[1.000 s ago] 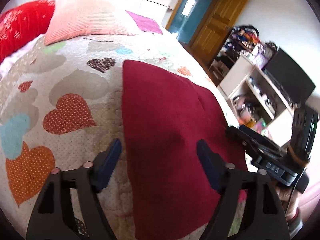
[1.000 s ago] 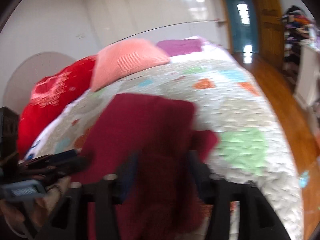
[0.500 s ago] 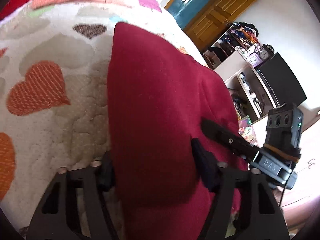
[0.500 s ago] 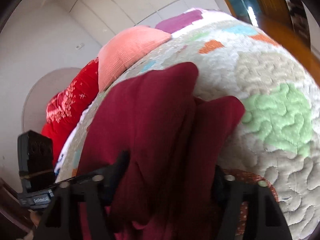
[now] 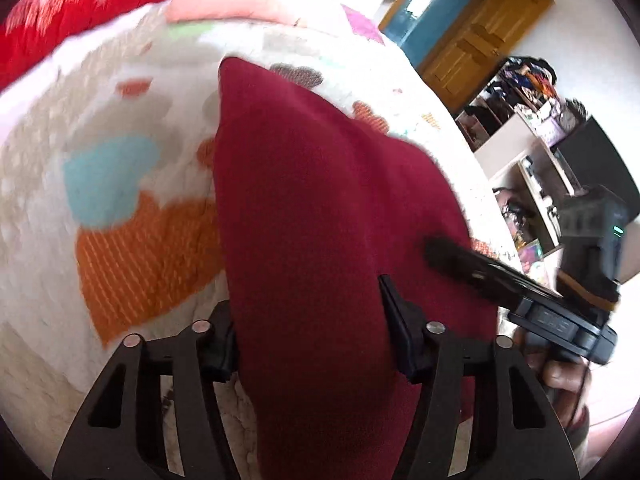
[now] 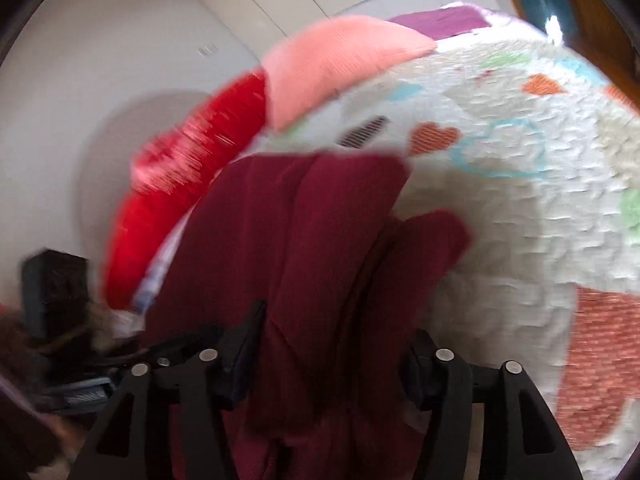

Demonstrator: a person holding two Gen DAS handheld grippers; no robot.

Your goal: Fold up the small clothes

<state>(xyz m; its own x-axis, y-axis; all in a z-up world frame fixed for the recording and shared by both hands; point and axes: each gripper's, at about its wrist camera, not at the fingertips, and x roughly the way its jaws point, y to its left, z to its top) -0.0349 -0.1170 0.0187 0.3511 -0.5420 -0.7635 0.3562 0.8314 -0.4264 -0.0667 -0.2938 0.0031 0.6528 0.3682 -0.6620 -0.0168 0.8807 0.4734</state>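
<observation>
A dark red garment (image 5: 320,208) lies lengthwise on the heart-patterned quilt (image 5: 132,184). Its near end rises between the fingers of my left gripper (image 5: 310,328), which is shut on it. In the right wrist view the same garment (image 6: 304,240) shows folds and a flap sticking out to the right, and its near end is bunched between the fingers of my right gripper (image 6: 332,352), which is shut on it. The right gripper also shows in the left wrist view (image 5: 452,256), touching the garment's right edge. Both views are motion-blurred.
A red pillow (image 6: 180,184) and a pink pillow (image 6: 340,60) lie at the head of the bed. White shelves (image 5: 532,168) with clutter, a dark screen (image 5: 596,156) and a wooden door (image 5: 480,36) stand to the right of the bed.
Both grippers closed in on the garment's near end and took hold of it. The cloth now rises between the fingers, and both views have swung over the bed.
</observation>
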